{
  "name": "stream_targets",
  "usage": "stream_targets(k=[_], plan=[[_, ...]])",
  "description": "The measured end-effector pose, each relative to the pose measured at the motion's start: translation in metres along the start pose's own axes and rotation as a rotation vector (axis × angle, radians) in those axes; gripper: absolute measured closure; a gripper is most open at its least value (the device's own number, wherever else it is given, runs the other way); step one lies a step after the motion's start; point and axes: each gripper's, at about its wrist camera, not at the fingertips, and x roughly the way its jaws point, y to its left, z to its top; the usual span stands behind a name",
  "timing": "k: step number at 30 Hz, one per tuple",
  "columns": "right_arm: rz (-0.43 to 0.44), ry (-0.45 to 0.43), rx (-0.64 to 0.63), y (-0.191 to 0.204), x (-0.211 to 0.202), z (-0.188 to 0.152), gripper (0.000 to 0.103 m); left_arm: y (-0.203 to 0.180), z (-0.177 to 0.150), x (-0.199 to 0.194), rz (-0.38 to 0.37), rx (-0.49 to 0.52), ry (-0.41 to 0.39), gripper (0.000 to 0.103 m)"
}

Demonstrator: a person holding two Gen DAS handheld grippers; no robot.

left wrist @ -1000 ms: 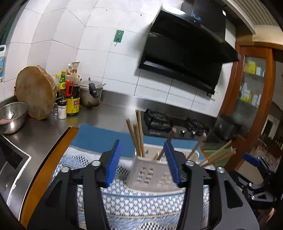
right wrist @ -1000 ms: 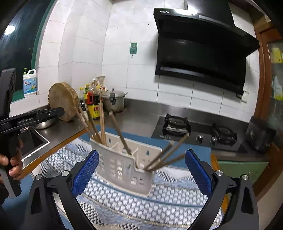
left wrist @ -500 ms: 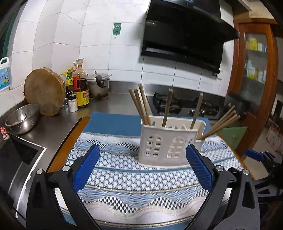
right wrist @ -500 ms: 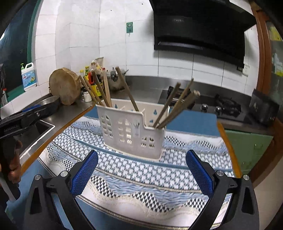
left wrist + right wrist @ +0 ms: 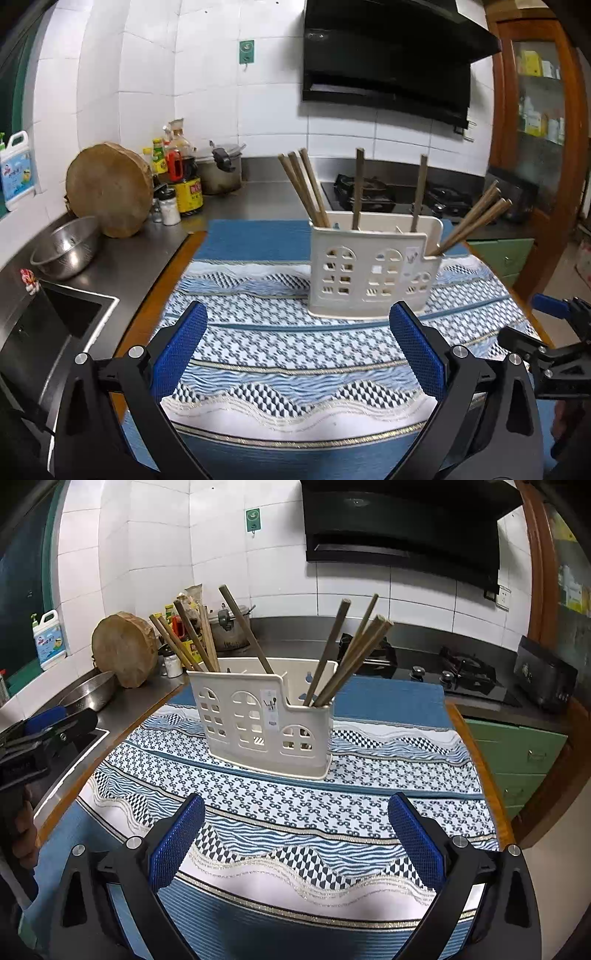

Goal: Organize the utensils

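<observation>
Since the earlier frame, the left gripper [image 5: 295, 343] has let go of the utensil holder [image 5: 373, 266] and drawn back toward the near edge; its jaws now stand wide apart with nothing between them. The right gripper [image 5: 295, 834] has also backed off, and its jaws are likewise spread wide and empty. The white holder stands upright on the patterned cloth [image 5: 354, 805] covering the table [image 5: 484, 768], well beyond both grippers. Wooden chopsticks [image 5: 343, 657] lean in its compartments, some at the left end, some at the right. A steel bowl [image 5: 66, 247] sits far left by the sink.
</observation>
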Motion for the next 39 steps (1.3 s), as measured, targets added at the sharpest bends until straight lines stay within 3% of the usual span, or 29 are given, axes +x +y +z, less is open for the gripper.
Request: stream_targets(k=[11, 39], plan=[[-0.014, 0.025, 0.016, -0.004, 0.003, -0.006, 0.007, -0.004, -0.013, 0.008, 0.007, 0.025, 0.089, 0.005], [-0.007, 0.035, 0.046, -0.007, 0.001, -0.008, 0.007, -0.002, -0.034, 0.008, 0.020, -0.005, 0.156, 0.005]])
